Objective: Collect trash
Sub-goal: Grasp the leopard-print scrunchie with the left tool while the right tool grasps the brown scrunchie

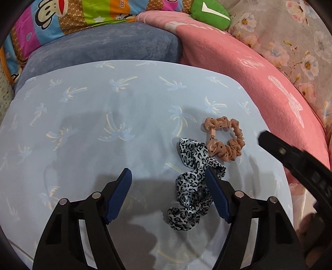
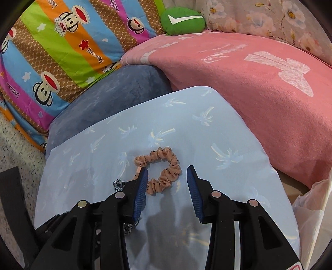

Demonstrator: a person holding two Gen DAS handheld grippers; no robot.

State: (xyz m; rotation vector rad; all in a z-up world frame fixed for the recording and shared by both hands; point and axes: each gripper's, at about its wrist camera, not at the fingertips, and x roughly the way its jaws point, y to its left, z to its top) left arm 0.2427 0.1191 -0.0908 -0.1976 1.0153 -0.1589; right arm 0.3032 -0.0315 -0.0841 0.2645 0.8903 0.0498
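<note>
A tan dotted scrunchie (image 1: 225, 138) lies on a light blue palm-print pillow (image 1: 93, 124). A black-and-white leopard-print scrunchie (image 1: 192, 187) lies just in front of it. My left gripper (image 1: 168, 173) is open and empty, with its right finger over the leopard scrunchie. In the right wrist view my right gripper (image 2: 167, 171) is open and empty, its fingertips on either side of the near part of the tan scrunchie (image 2: 164, 168). The leopard scrunchie (image 2: 119, 184) is mostly hidden behind the left finger. The right gripper's finger (image 1: 290, 153) shows in the left wrist view.
A dark blue cushion (image 2: 108, 97), a pink blanket (image 2: 249, 87), a striped cartoon quilt (image 2: 62, 52), a green pouch (image 2: 183, 20) and floral fabric (image 2: 269, 14) ring the pillow. A white plastic bag (image 2: 311, 207) sits at the right. Speckled floor (image 2: 18, 145) lies to the left.
</note>
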